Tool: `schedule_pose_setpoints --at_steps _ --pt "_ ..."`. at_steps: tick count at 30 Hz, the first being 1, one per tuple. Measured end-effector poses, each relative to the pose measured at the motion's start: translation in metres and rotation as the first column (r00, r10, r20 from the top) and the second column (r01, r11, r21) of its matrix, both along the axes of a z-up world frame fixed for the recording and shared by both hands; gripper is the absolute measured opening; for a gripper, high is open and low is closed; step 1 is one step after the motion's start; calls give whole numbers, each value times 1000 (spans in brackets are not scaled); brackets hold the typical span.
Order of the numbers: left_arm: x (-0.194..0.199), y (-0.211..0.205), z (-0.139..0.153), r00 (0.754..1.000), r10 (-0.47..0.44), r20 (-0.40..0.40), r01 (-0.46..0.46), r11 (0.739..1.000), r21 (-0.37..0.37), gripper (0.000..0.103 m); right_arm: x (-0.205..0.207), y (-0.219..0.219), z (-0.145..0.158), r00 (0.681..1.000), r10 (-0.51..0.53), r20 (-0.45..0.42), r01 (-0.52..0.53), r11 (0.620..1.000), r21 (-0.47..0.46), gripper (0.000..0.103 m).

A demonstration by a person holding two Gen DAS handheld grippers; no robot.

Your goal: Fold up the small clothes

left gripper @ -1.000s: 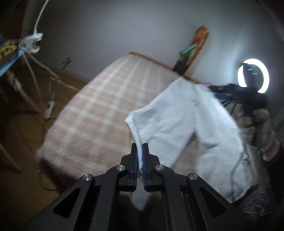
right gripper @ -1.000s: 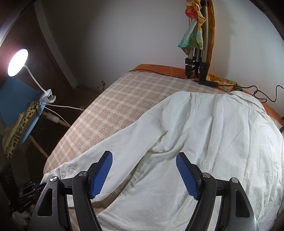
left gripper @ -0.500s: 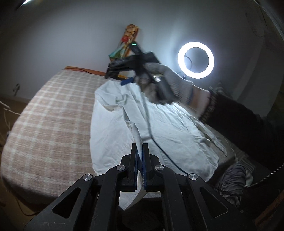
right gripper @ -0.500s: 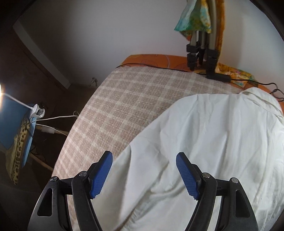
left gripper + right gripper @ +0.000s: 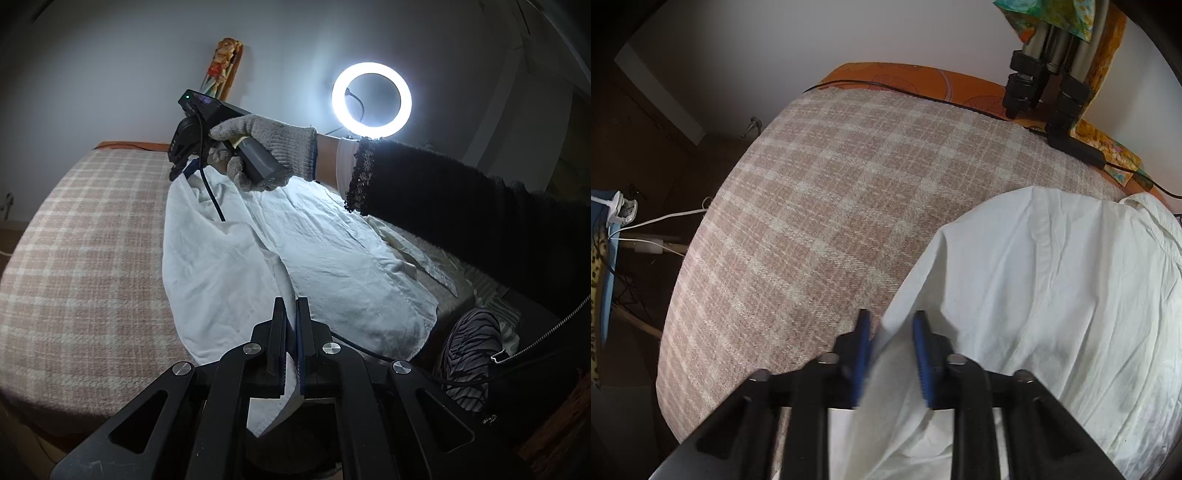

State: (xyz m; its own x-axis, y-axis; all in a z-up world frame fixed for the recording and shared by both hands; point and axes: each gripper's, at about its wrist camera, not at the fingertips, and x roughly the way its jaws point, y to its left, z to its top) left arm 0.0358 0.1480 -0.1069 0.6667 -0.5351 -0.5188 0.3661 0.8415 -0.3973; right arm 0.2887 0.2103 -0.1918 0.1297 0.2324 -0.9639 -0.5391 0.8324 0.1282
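The left wrist view shows the bed [image 5: 85, 236], covered in a pink-and-cream checked blanket, filling the left and centre of the frame, with the white shirt [image 5: 229, 266] spread over its right half and running from the upper centre down to the bottom centre. The left hand-held gripper [image 5: 290, 350] is clenched on a fold of the shirt's near edge, the cloth pinched thin between its dark pads. At the upper centre of that frame a gloved hand [image 5: 273, 147] carries the right hand-held gripper [image 5: 181, 171], tipped steeply down onto the far edge of the shirt. In the right wrist view the shirt fills the lower right, its edge passing between the blue pads at the bottom centre; the right hand-held gripper [image 5: 890, 354] has just been closing, a narrow gap is left, and I cannot tell whether the pads press the cloth yet. To do this step well, I judge the right grip should be confirmed on the edge before any lift, taking the whole thickness rather than one layer. Then both hands should rise together with even tension, so the side panel carries across the body flat and its crease runs straight, without dragging the rest of the shirt along the blanket.
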Motion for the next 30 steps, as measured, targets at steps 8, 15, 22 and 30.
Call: schedule_pose_setpoints --at_steps 8,15,22,30 --pt "2 -33 1 995 -96 14 95 992 83 3 8 -53 33 998 -54 28 52 996 73 0" --pt "3 -68 -14 980 -198 -23 199 964 178 3 9 -107 34 992 -119 30 116 990 84 0" --pt "-3 -82 -24 969 -236 -74 247 944 220 17 3 -130 12 989 -102 103 109 992 -69 16" --pt "0 -48 -40 983 -91 -157 110 987 118 26 -35 -143 44 983 -30 184 31 1000 -3 31"
